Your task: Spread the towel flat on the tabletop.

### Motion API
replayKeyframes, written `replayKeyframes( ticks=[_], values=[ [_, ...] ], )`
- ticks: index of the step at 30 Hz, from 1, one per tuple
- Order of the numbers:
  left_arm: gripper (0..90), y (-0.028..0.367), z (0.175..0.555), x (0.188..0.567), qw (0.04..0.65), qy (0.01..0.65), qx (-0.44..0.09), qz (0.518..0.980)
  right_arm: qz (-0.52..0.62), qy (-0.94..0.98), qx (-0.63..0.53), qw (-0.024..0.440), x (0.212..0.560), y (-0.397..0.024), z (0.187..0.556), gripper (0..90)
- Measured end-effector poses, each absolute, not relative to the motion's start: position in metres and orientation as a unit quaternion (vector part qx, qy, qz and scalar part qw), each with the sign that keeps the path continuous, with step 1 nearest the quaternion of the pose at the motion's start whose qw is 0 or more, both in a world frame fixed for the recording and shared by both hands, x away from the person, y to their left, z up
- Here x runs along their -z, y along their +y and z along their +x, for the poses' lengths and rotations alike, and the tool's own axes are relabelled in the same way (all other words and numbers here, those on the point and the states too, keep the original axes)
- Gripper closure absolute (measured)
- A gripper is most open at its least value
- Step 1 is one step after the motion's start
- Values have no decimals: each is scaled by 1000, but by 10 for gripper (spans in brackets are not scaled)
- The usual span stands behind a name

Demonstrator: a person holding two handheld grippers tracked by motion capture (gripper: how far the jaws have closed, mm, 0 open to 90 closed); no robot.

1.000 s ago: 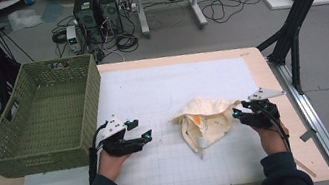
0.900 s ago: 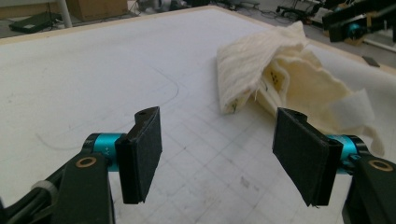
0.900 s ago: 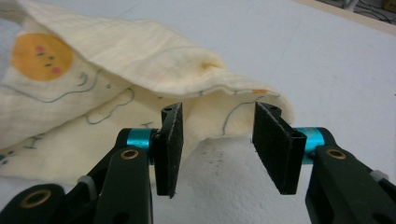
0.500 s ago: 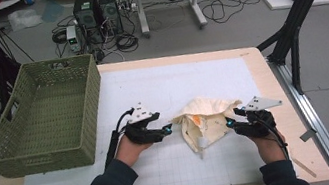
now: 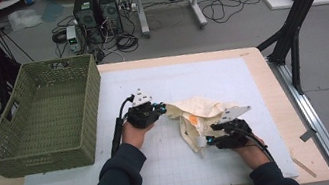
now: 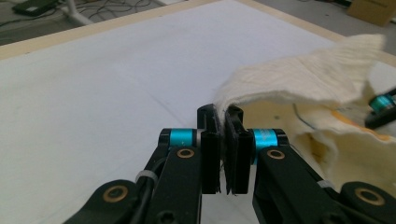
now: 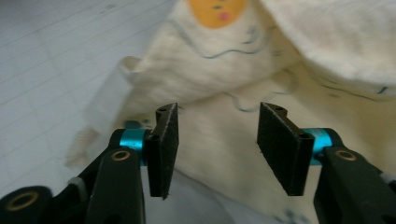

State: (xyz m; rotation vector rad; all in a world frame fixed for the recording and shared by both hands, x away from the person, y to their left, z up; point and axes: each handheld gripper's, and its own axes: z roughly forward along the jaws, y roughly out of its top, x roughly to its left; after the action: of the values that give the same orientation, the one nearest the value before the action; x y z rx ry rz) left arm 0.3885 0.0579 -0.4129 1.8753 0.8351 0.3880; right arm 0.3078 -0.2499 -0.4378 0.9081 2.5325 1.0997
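Left hand-held gripper (image 5: 159, 109) pinching cream cloth (image 5: 203, 111), right hand-held gripper (image 5: 204, 141) spread just beside it, green basket (image 5: 41, 124) well apart

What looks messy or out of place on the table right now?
The cream cloth lies crumpled in a heap on the white mat rather than flat. The left hand-held gripper pinches one edge. The green basket sits squarely at the left; nothing is spilled.

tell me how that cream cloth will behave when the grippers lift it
The cream cloth lies crumpled in soft folds, so it will likely droop and trail. It looks light. The left gripper, shut on one edge, probably holds the fuzzy weave without slipping.
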Motion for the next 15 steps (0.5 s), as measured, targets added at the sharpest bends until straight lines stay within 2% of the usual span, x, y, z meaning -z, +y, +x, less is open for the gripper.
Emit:
replayKeyframes(
  ticks=[3,4,7,15],
  values=[
    [858,71,394,413,498,373,-169,765,293,878,-364,104,442,-239,309,525],
    [858,75,395,412,497,378,-170,763,291,878,-364,108,442,-237,308,597],
    [859,84,397,409,492,385,-180,760,269,886,-369,81,441,-239,306,864],
    [858,107,400,391,494,403,-212,741,207,909,-361,27,437,-244,289,881]
  ],
)
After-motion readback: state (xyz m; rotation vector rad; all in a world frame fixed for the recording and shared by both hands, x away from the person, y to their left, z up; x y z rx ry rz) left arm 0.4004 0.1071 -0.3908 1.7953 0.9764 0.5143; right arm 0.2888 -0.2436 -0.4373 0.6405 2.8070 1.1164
